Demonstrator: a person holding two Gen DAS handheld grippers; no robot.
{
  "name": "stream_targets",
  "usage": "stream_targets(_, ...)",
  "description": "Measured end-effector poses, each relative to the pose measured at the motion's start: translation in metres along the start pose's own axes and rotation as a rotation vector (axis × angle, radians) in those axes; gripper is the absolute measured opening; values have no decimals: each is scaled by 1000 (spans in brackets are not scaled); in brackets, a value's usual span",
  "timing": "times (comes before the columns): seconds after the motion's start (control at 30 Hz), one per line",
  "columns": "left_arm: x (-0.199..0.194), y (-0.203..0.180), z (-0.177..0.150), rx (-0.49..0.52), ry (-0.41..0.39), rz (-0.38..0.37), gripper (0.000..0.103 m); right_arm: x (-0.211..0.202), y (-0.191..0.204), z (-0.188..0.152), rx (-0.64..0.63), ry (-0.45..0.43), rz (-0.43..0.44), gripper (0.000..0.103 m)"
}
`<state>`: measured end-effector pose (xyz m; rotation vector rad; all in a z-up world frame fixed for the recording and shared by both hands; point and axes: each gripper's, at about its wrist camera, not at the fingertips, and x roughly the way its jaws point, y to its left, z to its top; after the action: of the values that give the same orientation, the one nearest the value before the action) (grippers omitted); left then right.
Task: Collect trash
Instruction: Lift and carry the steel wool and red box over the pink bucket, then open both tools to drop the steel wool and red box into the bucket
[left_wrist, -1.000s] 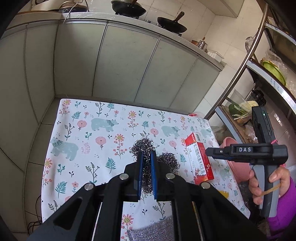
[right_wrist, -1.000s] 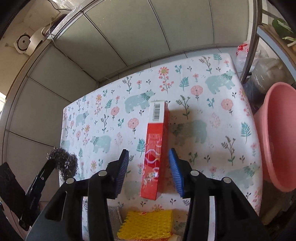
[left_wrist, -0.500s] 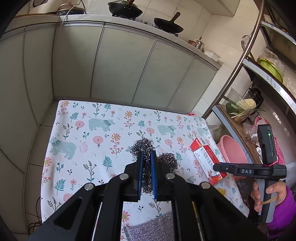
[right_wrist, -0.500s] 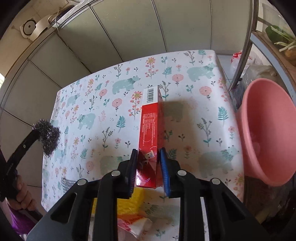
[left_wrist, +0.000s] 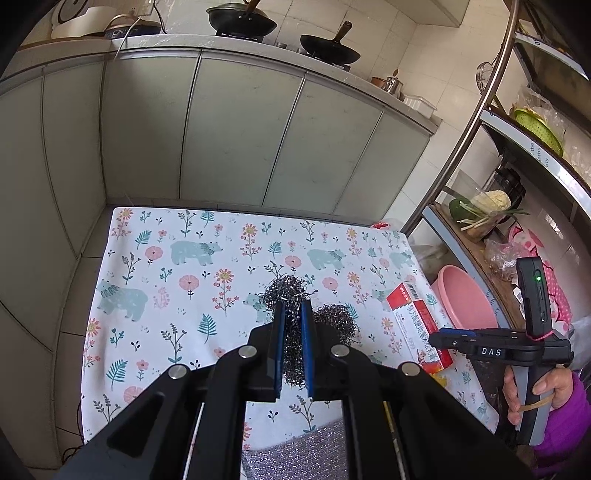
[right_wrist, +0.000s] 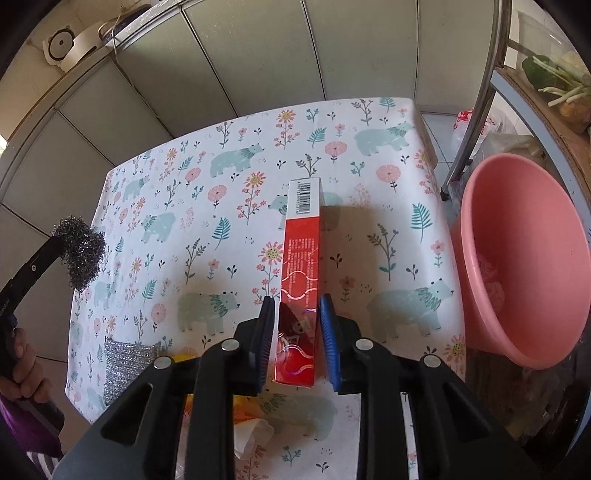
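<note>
Pink basin and shelf post flank tablecloth.

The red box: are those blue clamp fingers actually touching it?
Touching. The right wrist view shows the right gripper with both blue pads pressed against the red box.

Table against cabinets, basin off its right edge.
Box lies lengthwise on the tablecloth, near end between the right gripper pads. Basin sits beside the table, right of the box. Left gripper holds a wire scourer above the cloth, left of the box. A sponge lies at the near edge.
</note>
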<state>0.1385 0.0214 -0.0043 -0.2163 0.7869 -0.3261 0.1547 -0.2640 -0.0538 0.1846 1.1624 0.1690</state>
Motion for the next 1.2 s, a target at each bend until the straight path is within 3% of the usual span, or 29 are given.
stream_targets(0.27, -2, -13, 5, 29, -2, 20, 8, 1, -8, -11, 27, -65, 35, 24)
stream_targets(0.6, -4, -58, 17, 92, -23, -9, 8, -55, -45, -30, 106, -248, 121, 24)
stream_targets(0.87, 16, -140, 35, 186, -9, -124, 8, -101, -114, -45, 228, -391, -18, 24)
stream_targets(1.0, 35, -188, 40, 240, 14, -189, 8, -107, -148, -48, 279, -432, -107, 24)
stream_targets(1.2, 78, -263, 34, 318, 84, -257, 8, -97, -183, -49, 334, -445, -141, 24)
